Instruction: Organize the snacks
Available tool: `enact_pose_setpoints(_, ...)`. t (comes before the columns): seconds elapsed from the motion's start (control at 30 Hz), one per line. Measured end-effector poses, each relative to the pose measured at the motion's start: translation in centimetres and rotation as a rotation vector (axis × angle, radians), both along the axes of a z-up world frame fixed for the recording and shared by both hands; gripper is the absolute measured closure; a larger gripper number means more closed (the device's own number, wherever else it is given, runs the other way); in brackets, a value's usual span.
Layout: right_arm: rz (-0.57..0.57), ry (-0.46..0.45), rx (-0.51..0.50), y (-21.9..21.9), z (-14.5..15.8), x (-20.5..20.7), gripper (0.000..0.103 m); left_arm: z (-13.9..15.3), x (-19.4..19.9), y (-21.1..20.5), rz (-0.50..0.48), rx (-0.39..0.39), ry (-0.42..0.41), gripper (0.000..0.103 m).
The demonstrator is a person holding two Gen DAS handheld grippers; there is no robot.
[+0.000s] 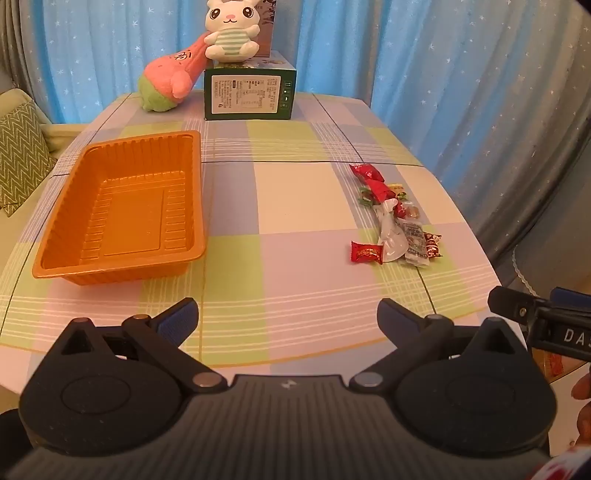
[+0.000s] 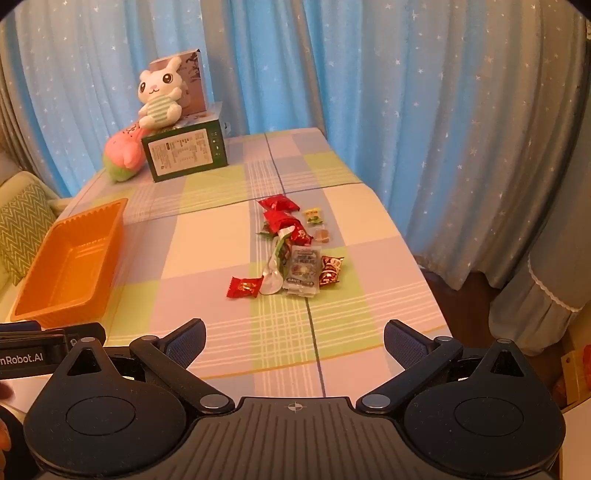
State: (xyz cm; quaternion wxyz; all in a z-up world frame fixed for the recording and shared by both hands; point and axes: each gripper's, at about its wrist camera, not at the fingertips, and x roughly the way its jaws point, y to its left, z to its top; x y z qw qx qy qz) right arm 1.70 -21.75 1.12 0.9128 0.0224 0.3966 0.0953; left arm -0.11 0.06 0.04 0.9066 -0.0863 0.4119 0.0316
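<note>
An orange plastic tray [image 1: 122, 206] sits on the left side of the table [image 1: 288, 206]. It is a thin, glossy rectangle with ribbed walls, a stepped floor and rounded corners, and nothing lies in it. Well apart from it, on the right side of the table, lies a loose pile of snacks [image 2: 291, 251] in crinkly, shiny wrappers. I count about nine: two red bags at the far end, a small yellow-green packet [image 2: 314, 216], a small clear packet with something brown inside, a long white twisted wrapper [image 2: 275, 269], a clear flat packet with printing [image 2: 303, 273], a dark red and gold candy, and a red candy [image 2: 244, 287] lying just beside the pile on its near left. Some are partly covered, so the count is rough.

The table wears a smooth cloth of pastel checks in green, lilac, cream and blue. At its far end stands one dark green cardboard box [image 1: 248, 94] with a white printed label. One soft white plush rabbit [image 1: 231, 31] in a striped shirt sits on top, and one pink and green plush toy [image 1: 168, 79] leans beside the box. Blue curtains [image 2: 406, 92] dotted with white stars hang behind, and a green zigzag cushion [image 1: 18, 155] rests at the left.

The left gripper [image 1: 288, 319] and the right gripper [image 2: 294, 341], both matte black with blue textured pads, hover over the near edge of the table. Each has its jaws spread wide with nothing between them.
</note>
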Motion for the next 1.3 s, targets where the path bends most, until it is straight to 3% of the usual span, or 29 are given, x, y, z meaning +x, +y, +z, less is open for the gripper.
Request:
enact_pose_setpoints(0.1,0.003,0.0,-0.002,-0.1,-0.1,0.0,0.001,0.0,-0.2,0.2,-0.009,-0.028,-0.005,0.001)
enact_pose_setpoints(0.3,-0.001,-0.004,-0.019,0.1,0.1,-0.2,0.001,0.0,0.2,-0.3,-0.007,0.001,0.012,0.001)
enact_pose_setpoints(1.3,-0.01,0.0,-0.014,-1.1,-0.3,-0.4,0.001,-0.1,-0.1,-1.6,-0.036,-0.004,-0.007,0.001)
